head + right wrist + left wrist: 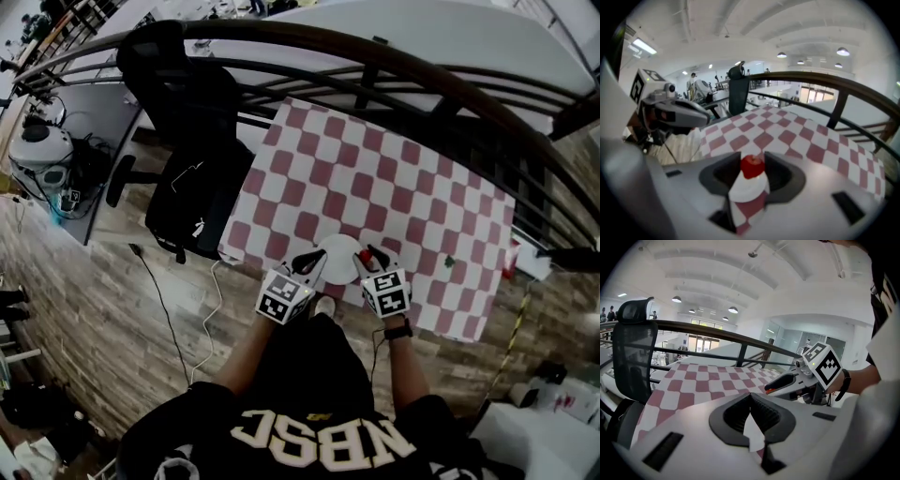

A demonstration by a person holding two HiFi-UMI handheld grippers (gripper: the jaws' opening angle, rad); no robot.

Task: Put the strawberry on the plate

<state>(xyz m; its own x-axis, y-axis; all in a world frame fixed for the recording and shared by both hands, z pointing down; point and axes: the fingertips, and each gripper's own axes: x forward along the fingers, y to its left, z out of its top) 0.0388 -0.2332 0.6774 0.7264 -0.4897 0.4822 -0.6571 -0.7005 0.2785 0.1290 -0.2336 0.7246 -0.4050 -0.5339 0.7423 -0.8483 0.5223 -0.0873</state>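
The red strawberry [752,166] sits between the jaws of my right gripper [753,164], which is shut on it just above the white plate [749,188]. In the head view the plate [337,262] lies on the near edge of the red-and-white checkered cloth [375,178], with the strawberry [365,255] over its right rim. My left gripper [314,262] is at the plate's left rim. Its jaws meet at the tips [750,394], and only a sliver of white plate [753,434] shows behind them. The right gripper [780,380] is close by on its right.
A black office chair [187,103] stands left of the table, and a dark curved railing [394,66] runs along the far side. A small green-and-red item [449,263] lies on the cloth to the right. A red object [511,258] sits at the table's right edge.
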